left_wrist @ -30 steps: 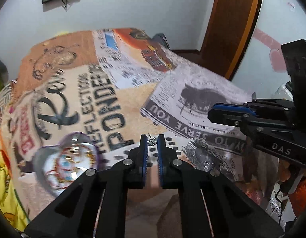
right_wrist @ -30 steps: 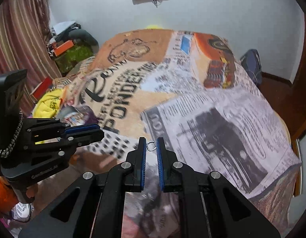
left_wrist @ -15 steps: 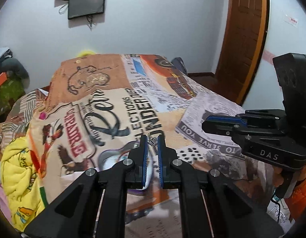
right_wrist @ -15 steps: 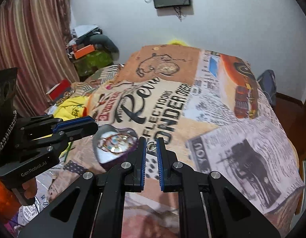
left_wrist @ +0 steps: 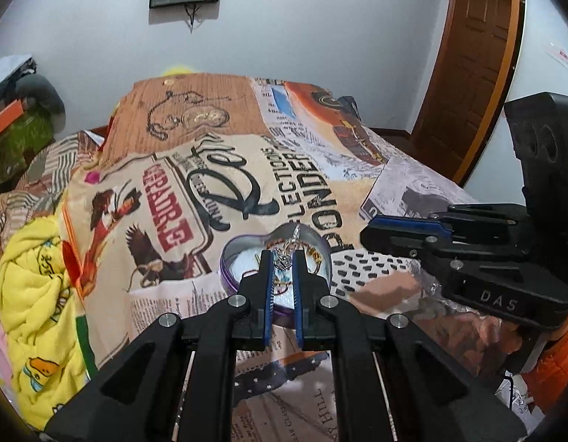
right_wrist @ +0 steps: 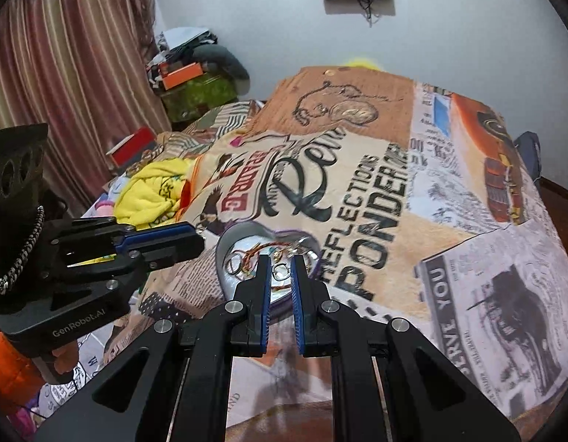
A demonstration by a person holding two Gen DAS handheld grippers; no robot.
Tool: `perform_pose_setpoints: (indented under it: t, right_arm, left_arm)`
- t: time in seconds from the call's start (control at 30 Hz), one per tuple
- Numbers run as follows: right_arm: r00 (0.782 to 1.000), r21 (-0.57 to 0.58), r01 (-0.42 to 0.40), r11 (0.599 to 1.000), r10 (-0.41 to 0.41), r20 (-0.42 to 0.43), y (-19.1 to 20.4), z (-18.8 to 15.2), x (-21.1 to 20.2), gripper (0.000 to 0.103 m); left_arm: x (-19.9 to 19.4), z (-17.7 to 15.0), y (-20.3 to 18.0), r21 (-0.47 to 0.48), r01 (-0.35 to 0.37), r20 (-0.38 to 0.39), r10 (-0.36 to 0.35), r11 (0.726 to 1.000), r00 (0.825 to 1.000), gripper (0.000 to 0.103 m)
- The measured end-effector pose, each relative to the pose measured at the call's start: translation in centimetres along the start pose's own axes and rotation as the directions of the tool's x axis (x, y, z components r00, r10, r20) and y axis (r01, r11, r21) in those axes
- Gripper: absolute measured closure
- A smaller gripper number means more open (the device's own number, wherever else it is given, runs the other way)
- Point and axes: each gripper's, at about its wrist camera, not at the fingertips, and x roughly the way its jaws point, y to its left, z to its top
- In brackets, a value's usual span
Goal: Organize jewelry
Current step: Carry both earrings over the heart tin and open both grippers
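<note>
A heart-shaped purple tin (left_wrist: pixel 229 258) lies open on the printed blanket, with coloured bracelets and chains inside. My left gripper (left_wrist: pixel 282 258) hovers just over it, shut on a small silver charm (left_wrist: pixel 282 263). In the right wrist view the same tin (right_wrist: pixel 222 254) sits under my right gripper (right_wrist: pixel 281 263), which is shut on a small silver ring (right_wrist: pixel 281 269). Each gripper shows in the other's view: the right gripper (left_wrist: pixel 370 234) just right of the tin, the left gripper (right_wrist: pixel 195 237) just left of it. The tin's near side is hidden by the fingers.
A printed blanket (left_wrist: pixel 247 191) covers the bed. A crumpled yellow cloth (left_wrist: pixel 33 276) lies at its left edge. A wooden door (left_wrist: pixel 475 55) stands at the right, a striped curtain (right_wrist: pixel 63 55) and a pile of boxes (right_wrist: pixel 195 84) at the left.
Both grippers have swung left across the blanket together. The heart tin has come from the left side of the views to right under the fingertips. Both grips stay shut.
</note>
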Motion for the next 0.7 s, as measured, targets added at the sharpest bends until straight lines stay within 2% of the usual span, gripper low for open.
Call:
perform_pose_setpoints:
  t: [0.17, 0.3, 0.5, 0.7]
  right_arm:
    - [0.999, -0.013, -0.022, 1.000, 0.021, -0.040, 0.6, -0.7, 1.2, 0.094]
    - [0.998, -0.028, -0.028, 0.999, 0.026, -0.061, 1.0, -1.0, 1.9, 0.094]
    - [0.998, -0.004, -0.023, 1.000, 0.023, -0.054, 0.3, -0.8, 1.9, 0.094]
    - [0.998, -0.006, -0.021, 1.000, 0.021, -0.054, 0.2, -0.6, 1.9, 0.094]
  left_arm:
    - [1.3, -0.6, 0.3, -0.015, 0.026, -0.030, -0.026, 1.000, 0.999, 0.095]
    - [2.3, -1.0, 0.5, -0.027, 0.095, -0.065, -0.097, 0.995, 0.993, 0.095]
    - [3.2, -1.5, 0.0, 0.005, 0.072, -0.090, -0.072, 0.997, 0.993, 0.095]
    - [2.4, -1.0, 0.6, -0.009, 0.035, -0.060, -0.035, 0.999, 0.998, 0.094]
